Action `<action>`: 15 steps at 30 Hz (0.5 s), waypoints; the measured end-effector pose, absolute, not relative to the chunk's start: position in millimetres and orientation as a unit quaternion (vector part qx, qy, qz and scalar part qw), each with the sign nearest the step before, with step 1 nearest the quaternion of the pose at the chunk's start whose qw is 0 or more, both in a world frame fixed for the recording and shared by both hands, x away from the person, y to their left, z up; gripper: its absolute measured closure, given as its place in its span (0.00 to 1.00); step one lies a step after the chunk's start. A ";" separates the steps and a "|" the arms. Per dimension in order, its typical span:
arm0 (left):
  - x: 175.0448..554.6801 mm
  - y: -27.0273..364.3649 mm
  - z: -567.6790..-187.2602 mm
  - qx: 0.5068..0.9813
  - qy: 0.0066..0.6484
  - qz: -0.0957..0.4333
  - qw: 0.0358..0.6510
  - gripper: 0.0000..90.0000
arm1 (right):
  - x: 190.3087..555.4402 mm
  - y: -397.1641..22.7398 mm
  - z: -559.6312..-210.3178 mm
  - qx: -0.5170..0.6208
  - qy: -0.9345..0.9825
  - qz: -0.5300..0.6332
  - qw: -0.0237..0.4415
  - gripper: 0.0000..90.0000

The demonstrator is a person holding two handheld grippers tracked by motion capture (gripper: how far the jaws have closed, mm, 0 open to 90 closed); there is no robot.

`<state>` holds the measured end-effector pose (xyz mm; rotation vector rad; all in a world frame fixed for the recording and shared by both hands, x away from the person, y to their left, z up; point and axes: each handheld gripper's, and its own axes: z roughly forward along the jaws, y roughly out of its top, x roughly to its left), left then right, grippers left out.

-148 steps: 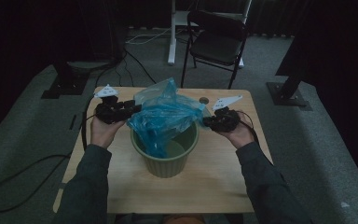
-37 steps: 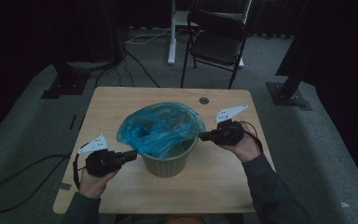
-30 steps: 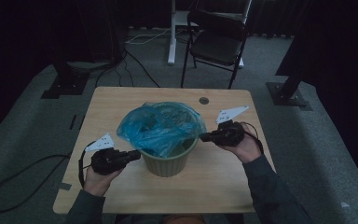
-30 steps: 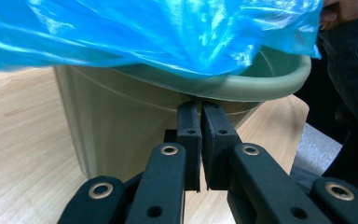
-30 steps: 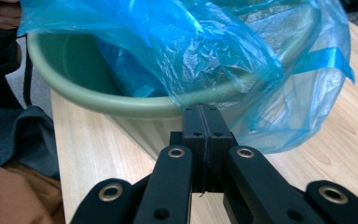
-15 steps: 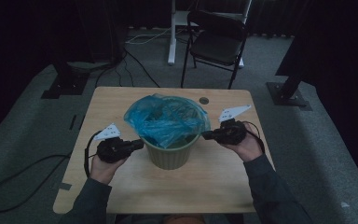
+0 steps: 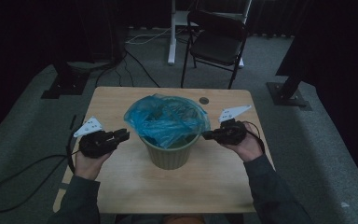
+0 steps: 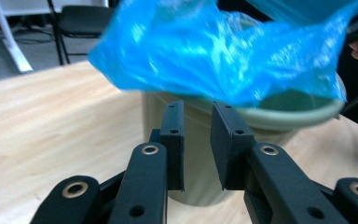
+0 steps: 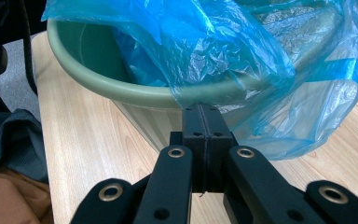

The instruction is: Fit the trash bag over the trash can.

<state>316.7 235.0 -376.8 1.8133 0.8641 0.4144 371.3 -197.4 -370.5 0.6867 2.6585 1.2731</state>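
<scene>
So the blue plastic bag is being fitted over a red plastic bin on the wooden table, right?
Not quite: the ribbed plastic bin is pale green, not red, as the high view shows. The blue plastic bag is draped over its rim, on the wooden table.

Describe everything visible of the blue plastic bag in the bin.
The blue plastic bag is thin, translucent and crinkled. It sits in the green bin at mid-table, its mouth draped loosely over the rim and hanging partway down the outside. The right claw is shut on its edge; the left claw stands open below the overhang, not gripping it.
</scene>
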 end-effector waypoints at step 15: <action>338.4 223.5 -340.7 0.760 0.336 0.222 0.510 0.74 | 371.7 -196.7 -369.6 0.224 0.879 0.417 0.057 1.00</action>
